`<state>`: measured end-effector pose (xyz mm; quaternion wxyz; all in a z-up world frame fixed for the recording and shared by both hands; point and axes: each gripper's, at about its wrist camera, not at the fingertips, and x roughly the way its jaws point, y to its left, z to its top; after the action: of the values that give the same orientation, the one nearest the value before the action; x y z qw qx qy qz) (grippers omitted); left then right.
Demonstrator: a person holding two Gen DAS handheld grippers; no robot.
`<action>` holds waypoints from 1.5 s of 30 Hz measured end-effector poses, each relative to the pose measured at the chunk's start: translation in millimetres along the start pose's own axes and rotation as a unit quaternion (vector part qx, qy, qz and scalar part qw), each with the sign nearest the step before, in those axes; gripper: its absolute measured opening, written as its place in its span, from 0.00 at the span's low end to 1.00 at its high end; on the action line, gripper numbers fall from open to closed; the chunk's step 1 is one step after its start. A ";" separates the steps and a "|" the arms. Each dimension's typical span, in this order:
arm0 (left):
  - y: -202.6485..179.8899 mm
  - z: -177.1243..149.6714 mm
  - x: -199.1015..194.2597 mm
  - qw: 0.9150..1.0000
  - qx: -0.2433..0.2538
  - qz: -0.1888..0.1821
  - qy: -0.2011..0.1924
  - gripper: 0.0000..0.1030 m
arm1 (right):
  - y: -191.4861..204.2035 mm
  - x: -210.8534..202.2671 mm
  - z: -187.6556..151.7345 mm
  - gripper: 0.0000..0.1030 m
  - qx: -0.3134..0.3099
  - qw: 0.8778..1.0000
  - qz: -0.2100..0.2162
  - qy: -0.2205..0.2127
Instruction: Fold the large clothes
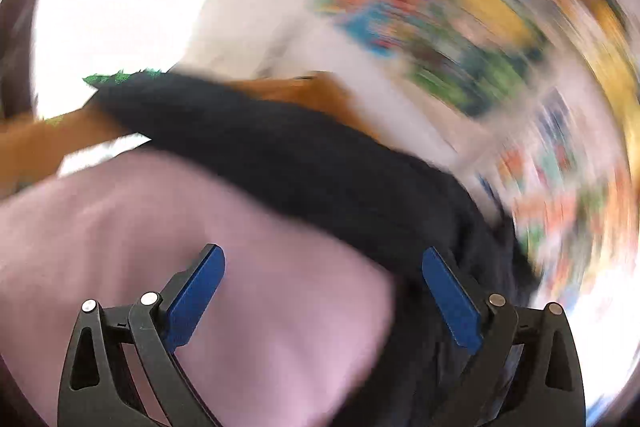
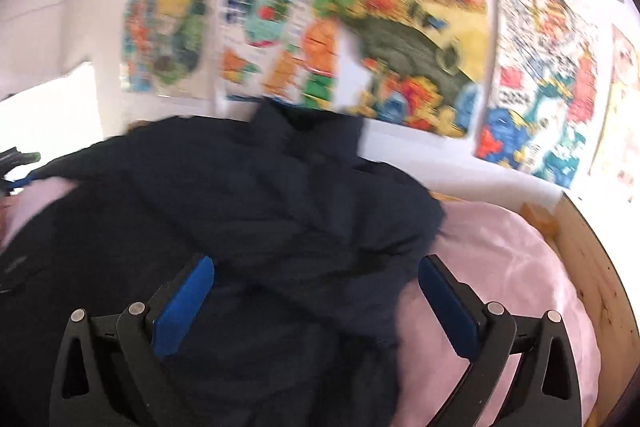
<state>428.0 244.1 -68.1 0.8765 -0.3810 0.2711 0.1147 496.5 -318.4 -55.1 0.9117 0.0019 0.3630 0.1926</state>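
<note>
A dark navy garment [image 2: 248, 211] lies bunched on a pink bedsheet [image 2: 504, 259]. In the right wrist view it fills the middle and left, and my right gripper [image 2: 318, 267] hangs open above its near edge, nothing between the blue pads [image 2: 184, 303]. In the blurred left wrist view the same navy garment [image 1: 304, 163] runs as a band from upper left to lower right. My left gripper [image 1: 324, 259] is open over the pink sheet [image 1: 240, 267], its right finger close to the garment's edge; whether it touches I cannot tell.
Colourful posters [image 2: 400, 39] cover the white wall behind the bed. A wooden bed frame [image 2: 600, 267] curves along the right side. A white pillow [image 2: 52, 107] sits at the far left. In the left wrist view an orange-brown wooden piece [image 1: 304, 91] shows behind the garment.
</note>
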 end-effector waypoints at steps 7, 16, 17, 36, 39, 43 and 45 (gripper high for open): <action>29.3 39.2 19.5 0.998 -0.067 0.006 -0.003 0.94 | 45.1 -12.2 -8.7 1.00 0.026 0.991 0.107 0.073; 23.1 52.6 49.4 0.997 -0.053 0.054 -0.023 0.13 | 62.8 10.7 -26.3 1.00 0.009 0.988 0.117 0.098; 21.6 53.6 45.8 0.997 -0.054 0.053 -0.032 0.10 | 59.1 12.4 -27.5 1.00 0.018 0.988 0.117 0.099; -320.7 -65.0 -15.5 0.831 0.526 -0.078 -0.160 0.03 | -53.9 -5.3 -43.8 1.00 0.196 0.980 0.006 0.046; -352.1 -134.4 1.0 0.772 0.618 -0.106 -0.105 0.03 | -69.5 -6.4 -49.1 1.00 0.219 0.975 -0.011 0.042; -364.3 -211.4 48.3 0.711 0.692 -0.126 0.008 0.03 | -88.4 -8.4 -59.1 1.00 0.241 0.969 -0.028 0.041; -359.0 -243.8 70.7 0.678 0.722 -0.127 0.056 0.03 | -96.2 -8.3 -64.6 1.00 0.249 0.967 -0.036 0.043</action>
<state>538.3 -179.6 -27.6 0.8688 0.3333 0.2676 -0.2500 481.9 -419.2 -110.9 0.8723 0.2073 0.4383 0.0636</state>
